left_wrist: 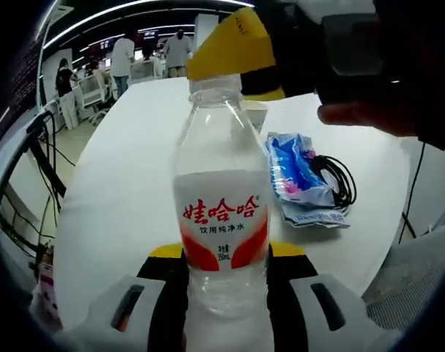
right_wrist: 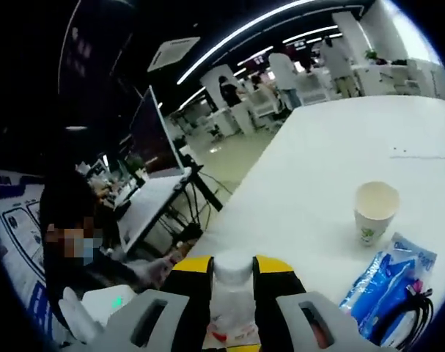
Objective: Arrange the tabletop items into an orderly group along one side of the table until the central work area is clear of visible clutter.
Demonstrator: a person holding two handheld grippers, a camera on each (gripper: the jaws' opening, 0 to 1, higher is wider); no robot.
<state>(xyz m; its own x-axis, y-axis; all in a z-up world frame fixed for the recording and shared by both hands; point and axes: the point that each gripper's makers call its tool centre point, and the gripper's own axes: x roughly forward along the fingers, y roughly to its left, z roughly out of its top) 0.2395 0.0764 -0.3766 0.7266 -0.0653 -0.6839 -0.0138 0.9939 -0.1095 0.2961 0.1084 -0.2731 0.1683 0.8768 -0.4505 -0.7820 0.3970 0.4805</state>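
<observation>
Your left hand-held gripper is clamped on the clear plastic water bottle; your right hand-held gripper squeezes its white cap. Next, I think, stand it beside the blue packet at 2 o'clock.

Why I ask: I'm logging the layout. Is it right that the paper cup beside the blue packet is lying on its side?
Not quite. The paper cup stands upright, mouth open upward, on the white table beside the blue packet, as the right gripper view shows.
</observation>
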